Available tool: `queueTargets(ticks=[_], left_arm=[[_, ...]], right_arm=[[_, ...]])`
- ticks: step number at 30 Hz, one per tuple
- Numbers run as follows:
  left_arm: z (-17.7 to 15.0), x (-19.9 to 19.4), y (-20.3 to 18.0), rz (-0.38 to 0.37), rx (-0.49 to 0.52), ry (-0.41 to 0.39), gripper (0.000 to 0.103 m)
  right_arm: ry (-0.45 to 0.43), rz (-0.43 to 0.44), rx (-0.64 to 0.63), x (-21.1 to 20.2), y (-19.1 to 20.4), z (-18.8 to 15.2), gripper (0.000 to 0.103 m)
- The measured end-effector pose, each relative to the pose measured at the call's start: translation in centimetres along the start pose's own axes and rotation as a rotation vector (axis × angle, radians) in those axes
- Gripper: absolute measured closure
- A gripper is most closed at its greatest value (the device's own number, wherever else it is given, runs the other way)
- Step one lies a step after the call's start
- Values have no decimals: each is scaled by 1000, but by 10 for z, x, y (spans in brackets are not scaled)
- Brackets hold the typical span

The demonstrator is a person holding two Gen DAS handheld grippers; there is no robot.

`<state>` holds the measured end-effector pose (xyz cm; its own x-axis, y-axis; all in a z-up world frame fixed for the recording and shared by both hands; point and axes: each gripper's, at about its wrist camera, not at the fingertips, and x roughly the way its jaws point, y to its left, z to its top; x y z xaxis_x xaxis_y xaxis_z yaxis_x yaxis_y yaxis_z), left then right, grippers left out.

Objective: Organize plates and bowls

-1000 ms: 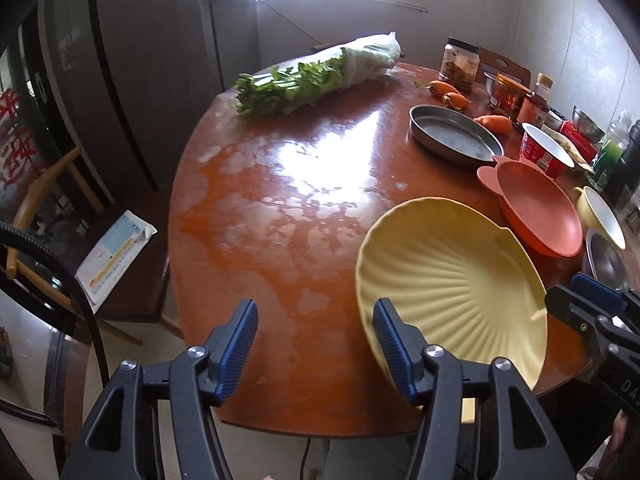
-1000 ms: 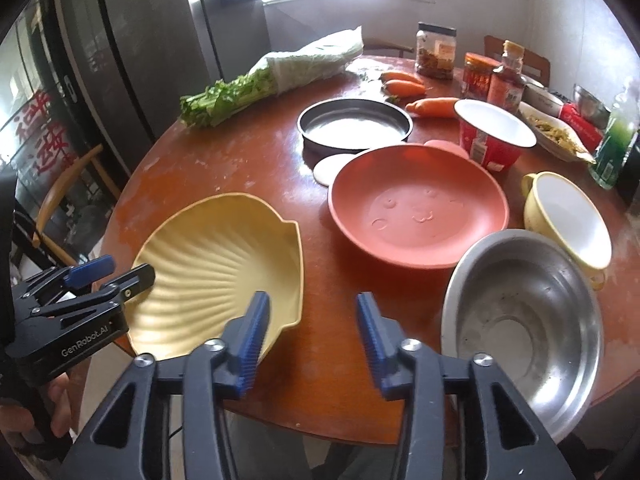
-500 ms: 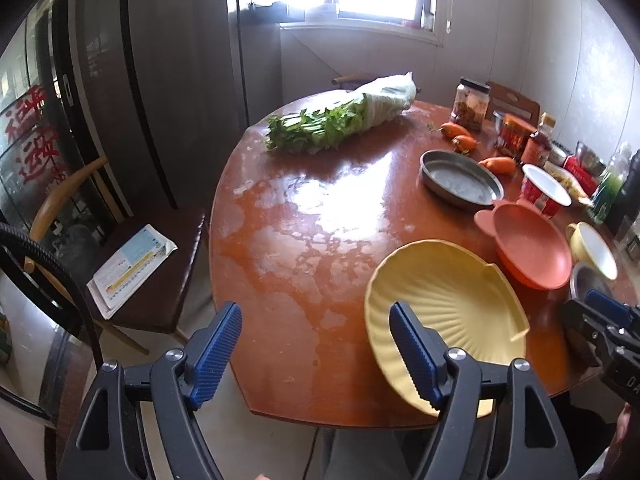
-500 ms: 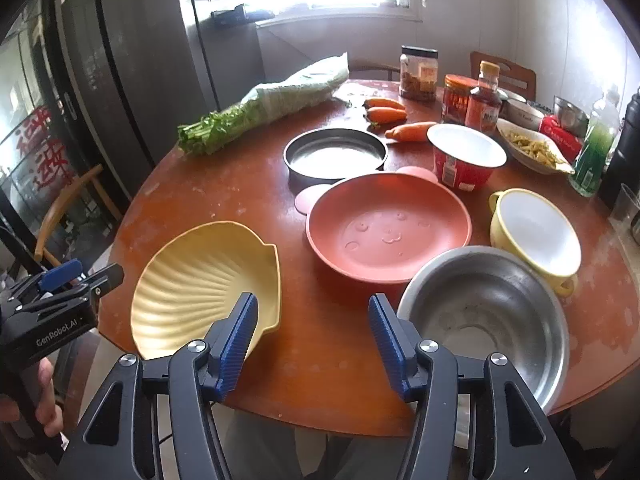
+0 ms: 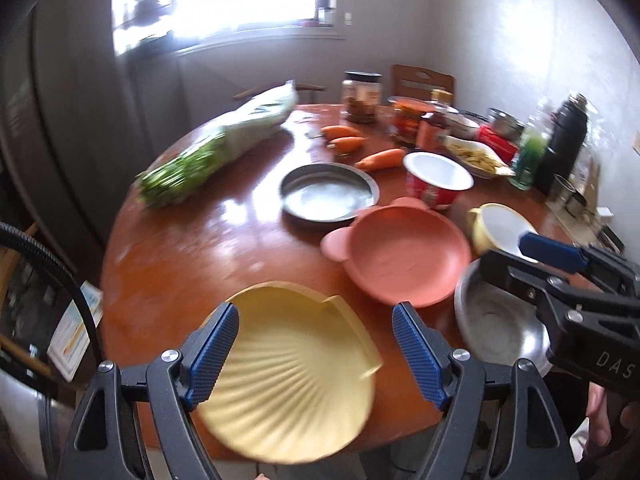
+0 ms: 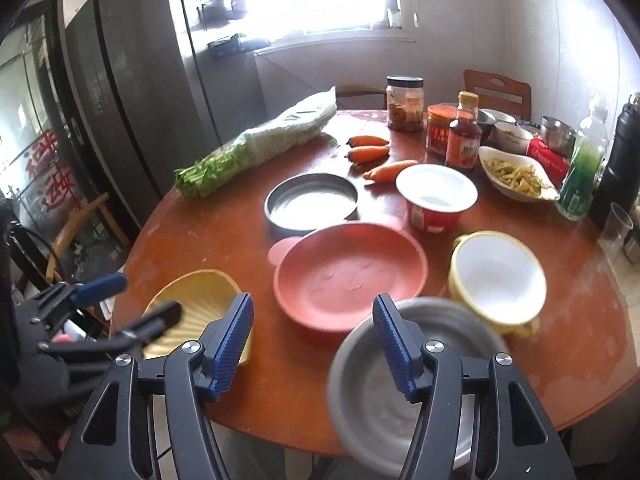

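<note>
A yellow shell-shaped plate lies at the near edge of the round table; my left gripper is open above it, its fingers either side of it. A pink plate sits mid-table. A steel bowl sits at the near right edge; my right gripper is open, just above the gap between the yellow plate and the steel bowl. A yellow bowl, a metal pan and a red cup stand farther back.
Bagged greens, carrots, jars and bottles, a dish of food and a green bottle crowd the far side of the table. A fridge stands left; a chair below it.
Both grippers have pulled back and risen. The left one has swung right, so the yellow plate now lies between its fingers. No object has moved.
</note>
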<state>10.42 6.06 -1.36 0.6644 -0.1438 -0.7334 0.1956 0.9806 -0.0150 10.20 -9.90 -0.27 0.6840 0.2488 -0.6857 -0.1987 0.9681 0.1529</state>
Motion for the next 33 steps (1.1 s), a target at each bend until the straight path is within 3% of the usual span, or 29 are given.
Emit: queueTargets(ticks=[5,15,33], left_arm=[[19,23,-22,-43,-6,3,24],[34,69,-21,-123,-75,78,25],[45,103,-30,-98,-53,165,25]], right_arm=[[-6,-10,26,6,-30,15,39],[63,12,10,44,-59,31,39],[217,54,-77,101,-72,50,43]])
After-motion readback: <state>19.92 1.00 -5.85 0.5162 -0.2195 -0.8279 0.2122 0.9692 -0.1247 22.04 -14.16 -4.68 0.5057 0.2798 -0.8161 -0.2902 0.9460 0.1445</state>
